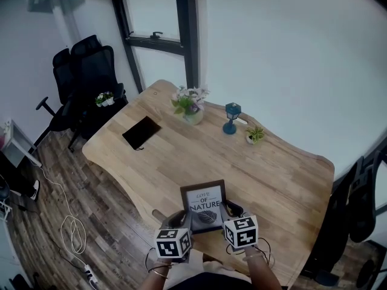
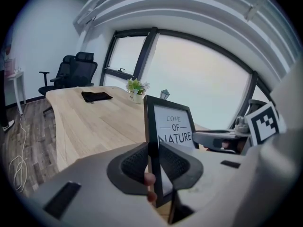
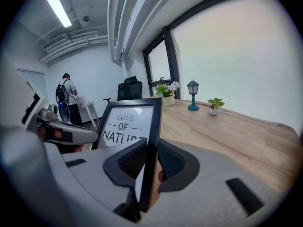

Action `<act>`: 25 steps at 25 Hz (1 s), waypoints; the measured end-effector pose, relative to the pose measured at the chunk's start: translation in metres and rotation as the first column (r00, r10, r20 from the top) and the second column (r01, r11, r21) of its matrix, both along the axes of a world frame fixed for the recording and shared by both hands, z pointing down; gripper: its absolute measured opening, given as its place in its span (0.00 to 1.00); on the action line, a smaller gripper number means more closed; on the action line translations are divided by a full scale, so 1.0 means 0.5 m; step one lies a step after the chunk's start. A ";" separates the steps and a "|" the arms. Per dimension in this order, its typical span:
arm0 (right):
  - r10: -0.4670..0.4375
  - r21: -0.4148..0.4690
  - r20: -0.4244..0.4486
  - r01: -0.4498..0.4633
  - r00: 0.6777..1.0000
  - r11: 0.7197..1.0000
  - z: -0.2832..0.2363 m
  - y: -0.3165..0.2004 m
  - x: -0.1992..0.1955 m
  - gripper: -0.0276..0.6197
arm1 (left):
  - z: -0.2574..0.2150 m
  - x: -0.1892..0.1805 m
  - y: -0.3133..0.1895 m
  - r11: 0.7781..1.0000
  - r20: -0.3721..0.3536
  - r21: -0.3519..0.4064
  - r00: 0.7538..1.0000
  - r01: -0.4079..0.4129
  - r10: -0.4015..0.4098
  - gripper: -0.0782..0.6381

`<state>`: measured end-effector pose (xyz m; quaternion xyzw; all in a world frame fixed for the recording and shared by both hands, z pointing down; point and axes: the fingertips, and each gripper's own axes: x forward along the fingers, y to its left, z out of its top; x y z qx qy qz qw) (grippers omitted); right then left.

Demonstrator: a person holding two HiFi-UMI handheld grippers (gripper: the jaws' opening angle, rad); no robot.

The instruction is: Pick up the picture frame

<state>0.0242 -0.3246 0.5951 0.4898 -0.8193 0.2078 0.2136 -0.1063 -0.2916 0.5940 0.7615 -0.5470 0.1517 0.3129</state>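
Picture frame [image 1: 205,205], black-rimmed with a white print reading "LOVE OF NATURE", is clamped from both sides. Left gripper [image 2: 152,163]: ribbed black pads set narrow, pinching the left rim low down. Right gripper [image 3: 150,163]: same, pads pressed on the right rim. Neither is empty or wide.

Head view: it sits bottom centre between the two marker cubes, over the near edge of the light wooden table [image 1: 284,174], print toward the camera. It looks carried by the grips rather than resting on the wood. Can't confirm the clearance.

Step in hand, my read: the lift. To do it well:
- raise both hands at one rate and keep the top rim level; skew twists a thin rim between small pads
- hold the squeeze as is; more risks the glazing, less lets the picture frame pivot, since both bites are low
- keep hand spacing fixed, no pulling apart or pushing in
- go straight up before travelling

Path looks open. Black flat pouch [image 1: 141,132] left of centre, pale vase of white and pink flowers [image 1: 191,109], teal lantern ornament [image 1: 231,117] and small potted green plant [image 1: 254,135] all stand well apart, toward the table's upper part.
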 end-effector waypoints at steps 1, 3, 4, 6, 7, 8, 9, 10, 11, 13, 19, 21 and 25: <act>-0.001 0.007 0.002 0.001 1.000 1.000 -0.006 0.002 0.002 0.15 | -0.006 0.002 0.002 1.000 0.002 0.007 1.000 -0.001 0.001 0.20; -0.003 0.021 0.006 0.003 1.000 1.000 -0.018 0.005 0.006 0.15 | -0.018 0.006 0.006 1.000 0.005 0.020 1.000 -0.001 0.001 0.20; -0.004 0.027 0.008 0.004 1.000 1.000 -0.024 0.008 0.009 0.15 | -0.023 0.009 0.009 1.000 0.007 0.026 1.000 -0.001 0.001 0.20; -0.006 0.042 0.011 0.006 1.000 0.999 -0.036 0.013 0.014 0.15 | -0.034 0.014 0.013 0.999 0.009 0.039 1.000 0.000 0.000 0.20; -0.007 0.050 0.011 0.006 1.000 0.999 -0.043 0.014 0.017 0.15 | -0.040 0.017 0.015 0.999 0.010 0.045 1.000 0.000 -0.001 0.20; -0.008 0.059 0.011 0.007 1.000 0.998 -0.050 0.015 0.019 0.15 | -0.046 0.020 0.016 0.999 0.011 0.052 1.000 0.001 -0.002 0.20; -0.009 0.068 0.011 0.008 1.000 0.998 -0.057 0.016 0.022 0.15 | -0.052 0.023 0.017 0.998 0.012 0.059 1.000 0.002 -0.003 0.20; -0.009 0.076 0.011 0.008 1.000 0.997 -0.063 0.017 0.025 0.15 | -0.058 0.026 0.019 0.998 0.012 0.067 1.000 0.002 -0.002 0.20; -0.009 0.085 0.012 0.008 1.000 0.996 -0.070 0.019 0.027 0.15 | -0.064 0.028 0.022 0.997 0.013 0.075 1.000 0.000 -0.001 0.20; -0.010 0.100 0.018 0.009 1.000 0.995 -0.084 0.023 0.030 0.15 | -0.078 0.032 0.026 0.996 0.015 0.092 1.000 -0.003 0.001 0.20; -0.016 0.145 0.026 0.012 1.000 0.989 -0.123 0.034 0.043 0.15 | -0.116 0.045 0.035 0.990 0.020 0.137 1.000 -0.009 0.007 0.20; -0.016 0.160 0.029 0.012 0.999 0.987 -0.136 0.038 0.046 0.15 | -0.129 0.048 0.039 0.988 0.021 0.151 1.000 -0.011 0.008 0.20; -0.022 0.189 0.031 0.015 0.999 0.982 -0.162 0.050 0.050 0.15 | -0.151 0.052 0.050 0.985 0.022 0.173 1.000 -0.011 0.007 0.20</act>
